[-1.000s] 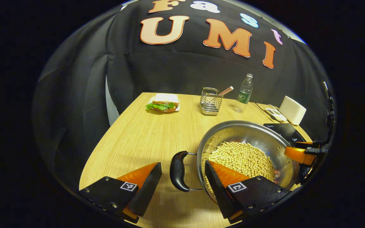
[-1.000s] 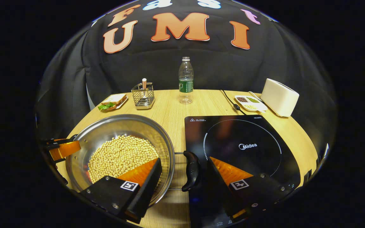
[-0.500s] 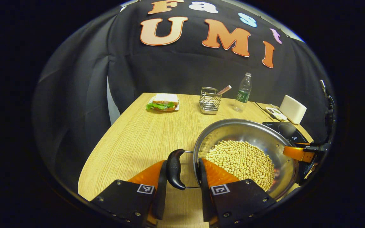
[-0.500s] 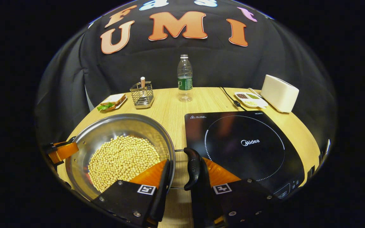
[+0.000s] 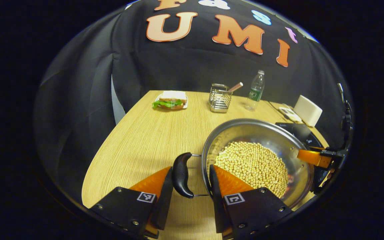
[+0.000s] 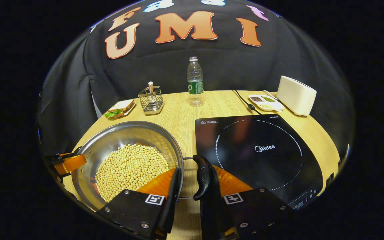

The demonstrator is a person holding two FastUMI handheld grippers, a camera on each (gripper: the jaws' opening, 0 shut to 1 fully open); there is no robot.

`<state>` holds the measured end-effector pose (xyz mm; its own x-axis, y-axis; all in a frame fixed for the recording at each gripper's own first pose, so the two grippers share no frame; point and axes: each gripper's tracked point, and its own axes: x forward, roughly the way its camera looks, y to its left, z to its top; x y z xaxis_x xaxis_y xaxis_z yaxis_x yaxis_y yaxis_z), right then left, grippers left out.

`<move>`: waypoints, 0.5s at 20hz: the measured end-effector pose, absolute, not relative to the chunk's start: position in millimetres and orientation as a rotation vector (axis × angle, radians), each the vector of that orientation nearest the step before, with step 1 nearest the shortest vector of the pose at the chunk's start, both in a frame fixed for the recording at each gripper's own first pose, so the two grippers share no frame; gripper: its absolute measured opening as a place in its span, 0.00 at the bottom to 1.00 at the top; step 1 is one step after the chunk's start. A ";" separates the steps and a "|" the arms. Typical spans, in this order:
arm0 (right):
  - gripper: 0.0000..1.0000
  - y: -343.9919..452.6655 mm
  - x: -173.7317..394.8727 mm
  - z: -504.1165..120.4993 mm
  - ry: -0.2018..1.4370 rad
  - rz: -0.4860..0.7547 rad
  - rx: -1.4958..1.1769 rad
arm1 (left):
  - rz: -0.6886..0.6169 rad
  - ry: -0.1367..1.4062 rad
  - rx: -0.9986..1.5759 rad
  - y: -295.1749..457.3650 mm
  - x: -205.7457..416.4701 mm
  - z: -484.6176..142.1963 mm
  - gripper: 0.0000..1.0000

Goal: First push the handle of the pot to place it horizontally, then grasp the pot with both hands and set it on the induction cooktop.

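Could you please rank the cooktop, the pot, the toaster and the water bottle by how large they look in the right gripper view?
1. Cooktop
2. Pot, only slightly smaller, and it is nearer the camera
3. Toaster
4. Water bottle

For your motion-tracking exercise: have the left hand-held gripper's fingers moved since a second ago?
Yes. The left hand-held gripper has narrowed: its fingers, then spread wide of the pot's black handle, now flank it closely.

I'm working in a mock kitchen booth: behind the induction cooktop on a wooden table stand a toaster, a water bottle and a sandwich.
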<state>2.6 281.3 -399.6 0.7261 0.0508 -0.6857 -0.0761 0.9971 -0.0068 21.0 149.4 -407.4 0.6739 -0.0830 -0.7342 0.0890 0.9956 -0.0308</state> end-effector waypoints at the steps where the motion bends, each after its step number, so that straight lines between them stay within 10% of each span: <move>1: 0.50 282.0 0.9 -399.1 0.754 0.070 -0.037 | -0.083 0.823 0.019 153.0 23.1 -408.8 0.63; 10: 0.50 269.6 9.9 -370.6 0.721 0.072 -0.011 | -0.039 0.758 -0.021 140.4 25.9 -383.3 0.49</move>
<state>9.9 269.6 -370.6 0.7487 0.0621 -0.6600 -0.0698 0.9975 0.0147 25.9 140.4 -383.3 0.7256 -0.0427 -0.6868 0.0272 0.9991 -0.0334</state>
